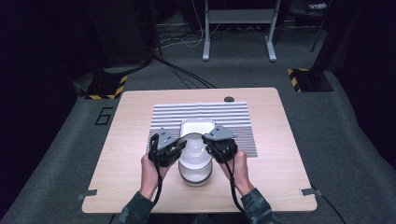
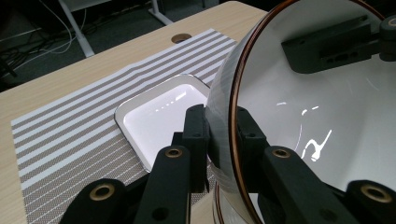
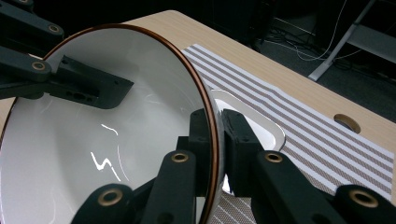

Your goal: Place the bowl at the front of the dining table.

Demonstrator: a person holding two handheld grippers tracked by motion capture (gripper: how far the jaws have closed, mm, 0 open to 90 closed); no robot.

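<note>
A white bowl (image 1: 195,170) with a thin brown rim hangs between both grippers over the near middle of the table. My left gripper (image 1: 183,142) is shut on the bowl's left rim, one jaw inside and one outside, as the left gripper view shows (image 2: 219,123). My right gripper (image 1: 207,141) is shut on the opposite rim the same way (image 3: 215,119). The bowl (image 2: 317,107) looks empty inside (image 3: 93,149). Just beyond it, a white square plate (image 1: 197,126) lies on a grey-and-white striped placemat (image 1: 233,116).
The wooden table (image 1: 130,140) has a round cable hole (image 1: 229,99) at its far edge. The placemat (image 2: 70,154) covers the table's middle. A white desk frame (image 1: 238,28) and cables lie on the floor beyond.
</note>
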